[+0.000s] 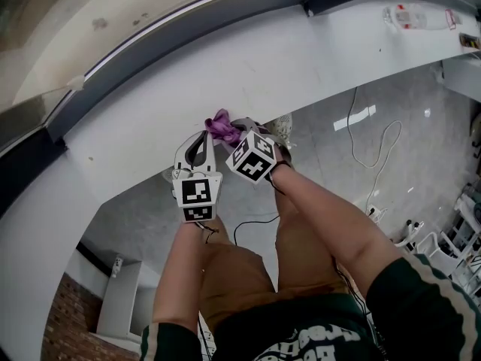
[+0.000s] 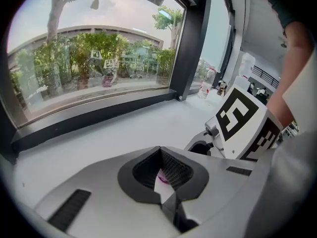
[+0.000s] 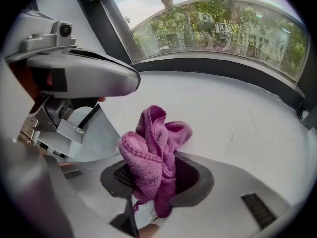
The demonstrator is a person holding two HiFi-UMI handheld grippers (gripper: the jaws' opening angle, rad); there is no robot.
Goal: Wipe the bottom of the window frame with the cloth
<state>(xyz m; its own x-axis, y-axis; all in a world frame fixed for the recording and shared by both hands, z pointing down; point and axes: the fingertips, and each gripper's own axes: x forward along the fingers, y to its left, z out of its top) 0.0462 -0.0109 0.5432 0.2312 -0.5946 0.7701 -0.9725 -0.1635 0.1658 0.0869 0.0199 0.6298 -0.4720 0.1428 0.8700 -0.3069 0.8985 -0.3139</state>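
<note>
- the right gripper has its jaws pressed together on a magenta terry cloth, pinched between the dark ribbed pads.
- the cloth stands bunched in loose folds above the jaws, and one end hangs down below them.
- the left gripper, a grey curved shell, sits just beside the cloth at the upper left.
- beyond lies a white windowsill with a few faint marks on it.
- the dark bottom rail of the window frame runs along the sill's far edge.
- through the glass show green trees and pale sky.
</note>
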